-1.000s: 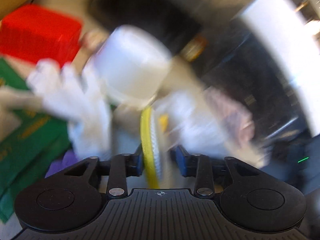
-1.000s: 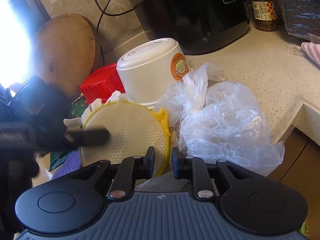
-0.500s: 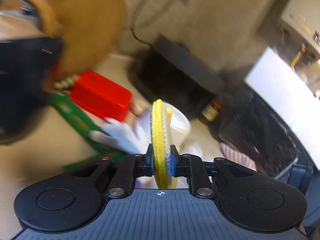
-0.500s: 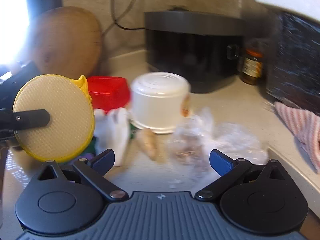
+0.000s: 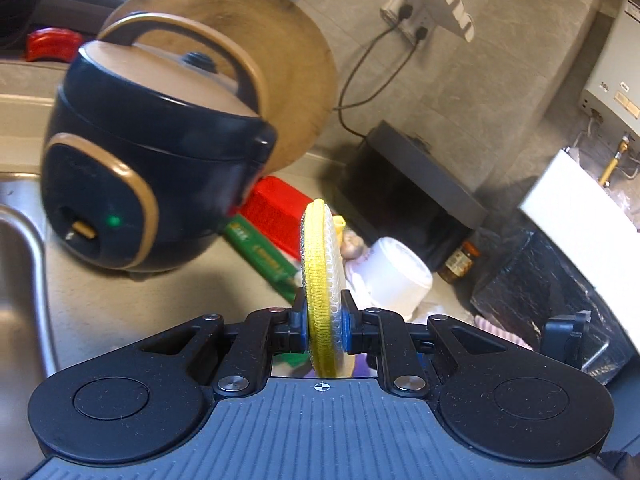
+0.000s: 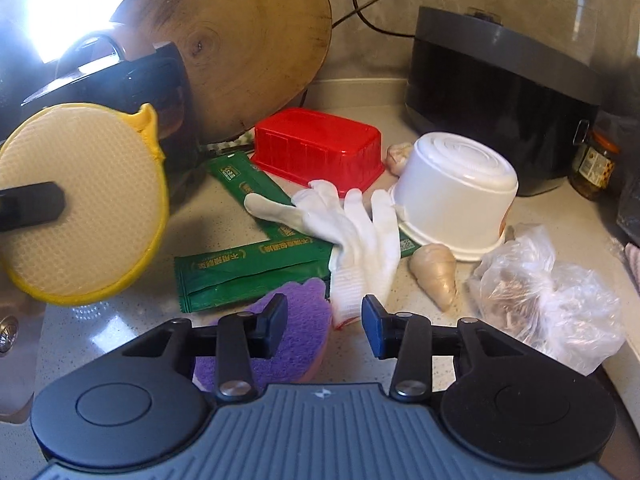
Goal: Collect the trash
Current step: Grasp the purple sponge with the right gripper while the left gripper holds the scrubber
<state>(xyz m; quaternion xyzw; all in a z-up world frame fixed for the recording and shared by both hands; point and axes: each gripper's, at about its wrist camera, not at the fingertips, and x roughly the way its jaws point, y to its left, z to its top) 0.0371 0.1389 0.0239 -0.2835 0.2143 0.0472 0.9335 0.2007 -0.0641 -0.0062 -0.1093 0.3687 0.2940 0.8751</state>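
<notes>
My left gripper point(image 5: 325, 326) is shut on a round yellow scrub pad point(image 5: 320, 276), held edge-on above the counter; the pad also shows in the right wrist view point(image 6: 84, 204) at the left, with one left finger across it. My right gripper point(image 6: 325, 326) is open and empty, low over a purple sponge point(image 6: 296, 328) and the cuff of a white glove point(image 6: 360, 236). Around them lie green wrappers point(image 6: 248, 272), an upturned white cup point(image 6: 456, 196), a red plastic tub point(image 6: 320, 152), a crumpled clear bag point(image 6: 548, 296) and a beige lump point(image 6: 436, 276).
A dark rice cooker point(image 5: 148, 172) stands left by the sink point(image 5: 20, 280). A round wooden board point(image 6: 240, 44) leans on the wall. A black appliance point(image 6: 504, 84) and a jar point(image 6: 594, 164) stand at the back right. The counter edge runs at the right.
My left gripper has lifted the yellow pad up and to the left, away from the pile. My right gripper let go of the pad, opened wide, then narrowed somewhat and dropped toward the glove.
</notes>
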